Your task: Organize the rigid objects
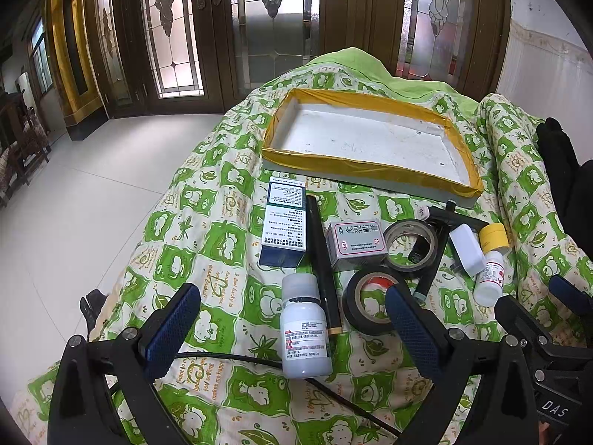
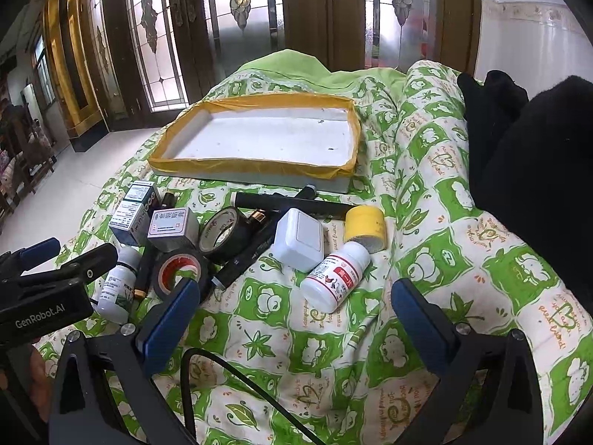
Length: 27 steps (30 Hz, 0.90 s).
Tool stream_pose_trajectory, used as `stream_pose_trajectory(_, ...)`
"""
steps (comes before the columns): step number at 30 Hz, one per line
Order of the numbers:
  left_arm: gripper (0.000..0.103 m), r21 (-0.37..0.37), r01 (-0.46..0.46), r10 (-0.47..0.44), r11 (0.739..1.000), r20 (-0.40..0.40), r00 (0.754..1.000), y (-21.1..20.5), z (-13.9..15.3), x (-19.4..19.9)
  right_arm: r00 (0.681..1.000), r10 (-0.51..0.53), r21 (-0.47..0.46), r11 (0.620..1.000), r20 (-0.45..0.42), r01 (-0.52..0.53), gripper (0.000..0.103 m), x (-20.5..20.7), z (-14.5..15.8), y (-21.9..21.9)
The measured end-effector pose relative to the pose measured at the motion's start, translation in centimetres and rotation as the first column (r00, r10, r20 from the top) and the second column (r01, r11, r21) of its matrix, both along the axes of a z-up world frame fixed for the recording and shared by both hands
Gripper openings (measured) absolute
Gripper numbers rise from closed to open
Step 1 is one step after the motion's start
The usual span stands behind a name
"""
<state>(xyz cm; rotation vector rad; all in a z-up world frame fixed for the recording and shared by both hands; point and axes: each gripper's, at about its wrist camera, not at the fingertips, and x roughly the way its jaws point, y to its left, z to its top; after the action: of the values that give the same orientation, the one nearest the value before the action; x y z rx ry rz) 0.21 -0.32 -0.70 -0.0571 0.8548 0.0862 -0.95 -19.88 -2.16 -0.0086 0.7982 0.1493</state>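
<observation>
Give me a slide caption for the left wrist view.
Open left gripper hovers over a white bottle among clutter, empty yellow-taped tray beyond.

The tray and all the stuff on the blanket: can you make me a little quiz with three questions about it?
1. True or false: the foam tray already has something in it.
2. Which lies between the open fingers of the left tool? A) white bottle with grey cap B) yellow-capped jar C) white switch box
3. Fill in: the two rolls of tape, one with a red core and one behind it, are both ____ in colour.

Key: 1 false, the tray is empty. 2 A. 3 black.
</observation>
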Motion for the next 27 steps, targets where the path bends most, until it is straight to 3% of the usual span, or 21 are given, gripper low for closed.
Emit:
stream_pose_trajectory(18,0.101,-0.005,-0.002,0.002,1.000,-0.002,1.000,-0.1,-0.1,0.0,1.000,-0.002,0.007,1.000,-0.003,0.002,0.103,0.2,0.0,-0.2)
stream_pose_trajectory(27,0.101,-0.062,-0.023,0.020,0.998,-0.043,0.999,0.5,-1.1,0.2,1.000,-0.009,0.027,1.000,-0.013,0.009,0.103,0.3,-0.2,-0.2)
